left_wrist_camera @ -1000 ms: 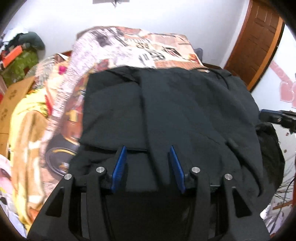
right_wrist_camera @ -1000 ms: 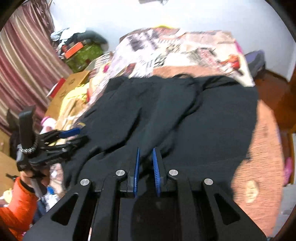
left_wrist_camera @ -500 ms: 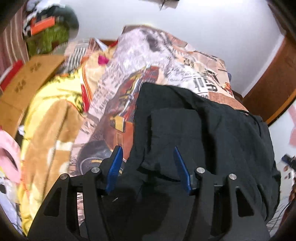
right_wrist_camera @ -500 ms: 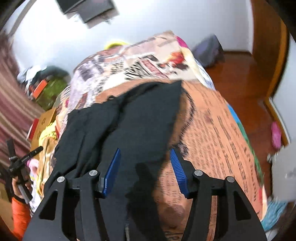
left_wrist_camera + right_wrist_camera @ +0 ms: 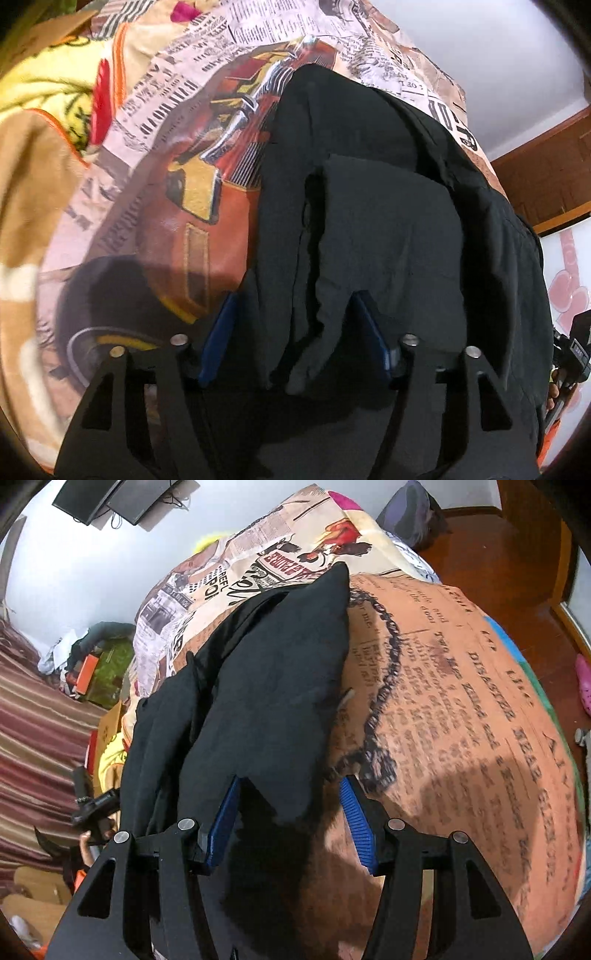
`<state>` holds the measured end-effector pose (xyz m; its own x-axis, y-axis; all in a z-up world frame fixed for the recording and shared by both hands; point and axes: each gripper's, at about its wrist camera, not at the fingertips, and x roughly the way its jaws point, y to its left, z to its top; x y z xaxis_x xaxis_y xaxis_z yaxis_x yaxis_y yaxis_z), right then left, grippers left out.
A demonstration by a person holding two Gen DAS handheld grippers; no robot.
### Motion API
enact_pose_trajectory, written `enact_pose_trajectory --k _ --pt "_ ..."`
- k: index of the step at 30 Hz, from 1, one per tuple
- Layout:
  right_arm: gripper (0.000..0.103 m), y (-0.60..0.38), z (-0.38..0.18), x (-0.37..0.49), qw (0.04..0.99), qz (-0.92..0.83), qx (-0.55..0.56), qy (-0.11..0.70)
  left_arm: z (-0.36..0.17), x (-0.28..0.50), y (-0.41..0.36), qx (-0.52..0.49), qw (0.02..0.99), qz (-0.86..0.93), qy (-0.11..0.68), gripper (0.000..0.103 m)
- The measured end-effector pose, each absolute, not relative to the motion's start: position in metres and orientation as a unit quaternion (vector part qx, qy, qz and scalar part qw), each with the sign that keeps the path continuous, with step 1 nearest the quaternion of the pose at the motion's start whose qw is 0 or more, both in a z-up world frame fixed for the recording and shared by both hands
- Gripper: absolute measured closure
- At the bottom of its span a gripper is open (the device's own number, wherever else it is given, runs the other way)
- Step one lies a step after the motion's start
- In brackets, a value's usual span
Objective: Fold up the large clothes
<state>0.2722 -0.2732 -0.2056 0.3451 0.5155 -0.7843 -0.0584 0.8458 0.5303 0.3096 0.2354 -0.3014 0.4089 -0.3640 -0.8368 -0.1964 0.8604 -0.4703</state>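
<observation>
A large black garment (image 5: 388, 229) lies partly folded on a bed with a newspaper-print bedspread (image 5: 177, 110). My left gripper (image 5: 293, 306) is low over the garment's near left part. Its jaws are opening, and bunched folds of black cloth hang between the blue pads (image 5: 218, 332) without being pinched. In the right wrist view the garment (image 5: 266, 701) runs up the bedspread (image 5: 461, 720). My right gripper (image 5: 291, 781) stands open over the garment's near right edge, with cloth between the pads and the right pad (image 5: 356, 823) over bare bedspread.
A yellow blanket (image 5: 44, 85) lies on the bed's left side. A striped curtain (image 5: 33, 731), cardboard boxes (image 5: 107, 720) and a green bag (image 5: 110, 668) crowd the left of the room. Wooden floor (image 5: 480, 535) and a pink shoe (image 5: 585, 679) are on the right.
Both grippers have dropped closer to the garment's near edge and rolled. The right jaws went from almost shut to open. The left jaws spread wider and shifted toward the garment's left side.
</observation>
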Motion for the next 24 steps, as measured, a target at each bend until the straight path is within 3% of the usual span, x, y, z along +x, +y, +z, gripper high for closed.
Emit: enact_pose_trajectory --k 10,13,18,20,24 --pt "0.048 -0.268 -0.217 0.294 0.778 0.212 0.226 0.546 -0.317 0.325 0.239 -0.331 0.784 -0.091 0.517 0.036" --pt "0.049 -0.263 -0.214 0.296 0.781 0.208 0.222 0.545 -0.313 0.317 0.233 -0.324 0.791 -0.093 0.510 0.052" --pt "0.078 -0.249 -0.198 0.300 0.799 0.207 0.194 0.531 -0.292 0.308 0.222 -0.273 0.809 -0.078 0.515 0.082" --pt "0.089 -0.249 -0.187 0.303 0.805 0.212 0.186 0.522 -0.278 0.303 0.219 -0.251 0.819 -0.070 0.512 0.088" --pt "0.094 -0.242 -0.161 0.316 0.814 0.236 0.171 0.502 -0.249 0.295 0.211 -0.208 0.839 -0.062 0.499 0.094"
